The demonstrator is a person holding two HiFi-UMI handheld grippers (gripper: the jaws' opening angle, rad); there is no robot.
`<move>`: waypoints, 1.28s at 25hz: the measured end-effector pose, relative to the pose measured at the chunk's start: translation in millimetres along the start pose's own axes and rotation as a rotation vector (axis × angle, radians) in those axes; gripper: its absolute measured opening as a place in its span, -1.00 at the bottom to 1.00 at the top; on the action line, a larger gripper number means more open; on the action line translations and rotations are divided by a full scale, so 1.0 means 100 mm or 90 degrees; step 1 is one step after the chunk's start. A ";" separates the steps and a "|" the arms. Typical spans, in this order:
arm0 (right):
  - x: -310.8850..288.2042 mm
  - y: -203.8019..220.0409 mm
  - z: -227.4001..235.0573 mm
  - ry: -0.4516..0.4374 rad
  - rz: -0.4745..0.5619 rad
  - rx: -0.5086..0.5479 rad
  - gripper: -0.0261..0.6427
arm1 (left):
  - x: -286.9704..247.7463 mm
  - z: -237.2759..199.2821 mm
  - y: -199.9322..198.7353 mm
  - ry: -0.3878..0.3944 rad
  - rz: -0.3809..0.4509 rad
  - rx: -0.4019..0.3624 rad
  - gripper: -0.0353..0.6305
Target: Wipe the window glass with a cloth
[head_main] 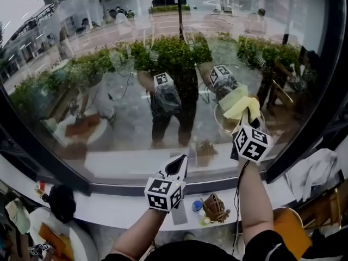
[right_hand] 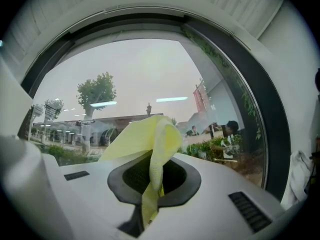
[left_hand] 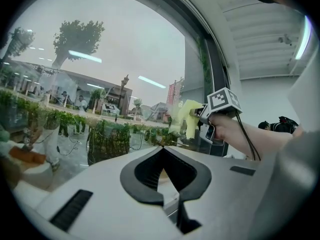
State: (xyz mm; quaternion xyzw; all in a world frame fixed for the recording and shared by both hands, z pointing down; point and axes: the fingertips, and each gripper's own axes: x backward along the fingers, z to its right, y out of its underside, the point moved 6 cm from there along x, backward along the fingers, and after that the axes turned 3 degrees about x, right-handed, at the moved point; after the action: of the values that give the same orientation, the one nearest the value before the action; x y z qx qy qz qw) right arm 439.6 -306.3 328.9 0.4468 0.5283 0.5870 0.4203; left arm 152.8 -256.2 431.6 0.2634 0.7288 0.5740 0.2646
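The window glass (head_main: 136, 91) fills most of the head view, with shrubs and a paved street beyond it and the person's dim reflection in its middle. Below the glass runs a white sill (head_main: 109, 208). At the sill's left end, under the glass's lower left corner, sits a dark rounded thing (head_main: 61, 201) that cannot be made out. The left gripper (head_main: 179, 165) is held low before the bottom middle of the glass, above the sill and pointing up at the pane. Its own view shows the jaw tips (left_hand: 162, 149) drawn together with nothing between them. On the sill, just right of this gripper and below the glass, lie a small blue cap (head_main: 197, 205) and a brown tangled thing (head_main: 215, 207). The right gripper (head_main: 247, 117) is raised higher, before the lower right part of the glass. Its jaws are clamped on a yellow cloth (head_main: 242, 106), and in its own view the cloth (right_hand: 150, 149) runs down between them and fans out above the tips. The cloth sits right up at the pane with its pale reflection just beside it. Right of the glass stands a black frame (head_main: 307, 124), and past that a white rag (head_main: 312, 170) lies crumpled.
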 end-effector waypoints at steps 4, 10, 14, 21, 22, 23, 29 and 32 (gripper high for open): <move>0.03 0.05 -0.16 0.016 0.007 -0.005 -0.83 | 0.19 -0.21 0.04 -0.008 -0.004 -0.002 -0.88; 0.05 0.06 -0.45 0.006 0.011 0.002 -0.83 | 0.34 -0.42 0.03 -0.018 0.001 0.008 -0.88; 0.06 0.06 -0.57 0.003 0.015 -0.004 -0.83 | 0.39 -0.47 0.02 -0.022 0.002 0.011 -0.88; 0.08 0.07 -0.85 -0.015 0.019 -0.004 -0.83 | 0.52 -0.64 0.00 -0.034 0.005 0.011 -0.88; 0.08 0.07 -0.91 -0.020 0.019 -0.003 -0.83 | 0.55 -0.66 -0.01 -0.036 0.006 0.011 -0.88; 0.09 0.07 -0.98 -0.027 0.020 -0.002 -0.83 | 0.57 -0.68 -0.01 -0.038 0.007 0.011 -0.88; 0.12 0.10 -1.34 -0.055 0.019 0.000 -0.83 | 0.75 -0.83 -0.03 -0.054 0.014 0.014 -0.88; 0.13 0.11 -1.49 -0.064 0.017 -0.002 -0.83 | 0.85 -0.92 -0.04 -0.064 0.014 0.013 -0.88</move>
State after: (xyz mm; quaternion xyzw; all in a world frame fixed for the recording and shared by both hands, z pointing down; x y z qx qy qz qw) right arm 291.6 -330.8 334.3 0.4820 0.4997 0.5704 0.4388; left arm 28.0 -262.6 438.9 0.3025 0.7174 0.5555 0.2920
